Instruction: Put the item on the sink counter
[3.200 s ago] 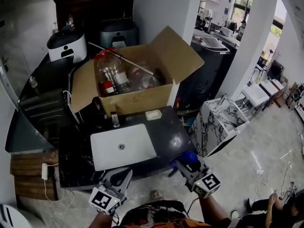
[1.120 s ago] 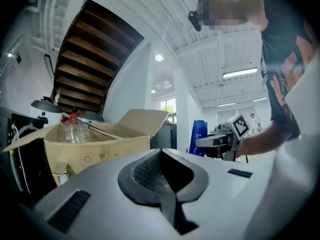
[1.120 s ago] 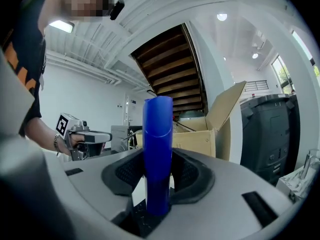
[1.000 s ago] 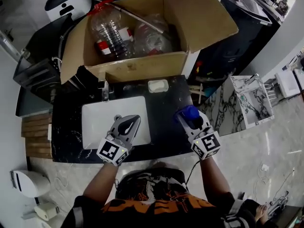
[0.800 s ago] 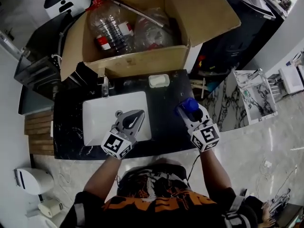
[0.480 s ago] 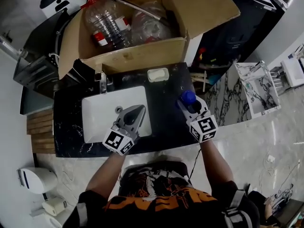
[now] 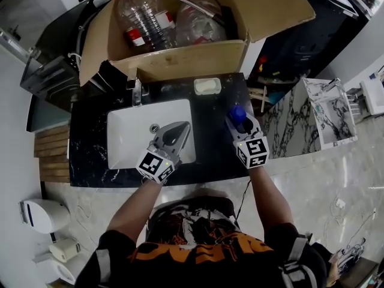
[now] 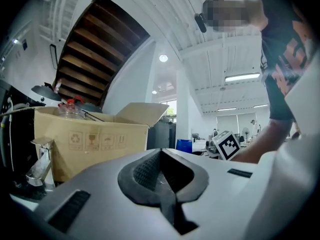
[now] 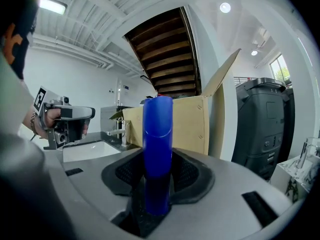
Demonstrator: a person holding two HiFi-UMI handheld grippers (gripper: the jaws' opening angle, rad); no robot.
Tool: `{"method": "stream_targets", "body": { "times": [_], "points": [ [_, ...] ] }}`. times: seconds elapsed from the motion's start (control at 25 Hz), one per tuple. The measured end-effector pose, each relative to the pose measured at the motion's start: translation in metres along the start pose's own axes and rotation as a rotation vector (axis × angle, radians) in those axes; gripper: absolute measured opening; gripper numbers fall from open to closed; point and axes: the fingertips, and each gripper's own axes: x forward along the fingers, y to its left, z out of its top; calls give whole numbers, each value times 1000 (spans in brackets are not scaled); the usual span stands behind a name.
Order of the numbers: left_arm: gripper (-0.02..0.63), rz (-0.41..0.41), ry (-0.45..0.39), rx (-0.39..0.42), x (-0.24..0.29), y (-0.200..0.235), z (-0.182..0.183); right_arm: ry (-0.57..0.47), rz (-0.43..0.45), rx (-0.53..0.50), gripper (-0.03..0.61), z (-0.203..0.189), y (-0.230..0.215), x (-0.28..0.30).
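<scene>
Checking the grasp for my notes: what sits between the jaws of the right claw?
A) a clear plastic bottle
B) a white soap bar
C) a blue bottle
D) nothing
C: in the right gripper view the right claw is closed on the blue bottle, which stands upright between its jaws.

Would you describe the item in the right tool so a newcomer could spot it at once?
Find the black counter with its white sink. Right of the sink, the right tool grips a bottle. It is the only blue thing there.
</scene>
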Motion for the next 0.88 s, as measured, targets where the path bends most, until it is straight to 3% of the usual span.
{"method": "stream_targets", "body": {
  "times": [0.52,0.76,0.88],
  "points": [
    [14,25,59,20,0,12,-15,64,6,3,164,-33,-4,31],
    [14,26,170,-12,7,13,-45,74,12,1,164,-41,-7,45],
    [14,37,173,-25,5,14,-47,76,18,7,164,-44,-8,48]
  ]
}}
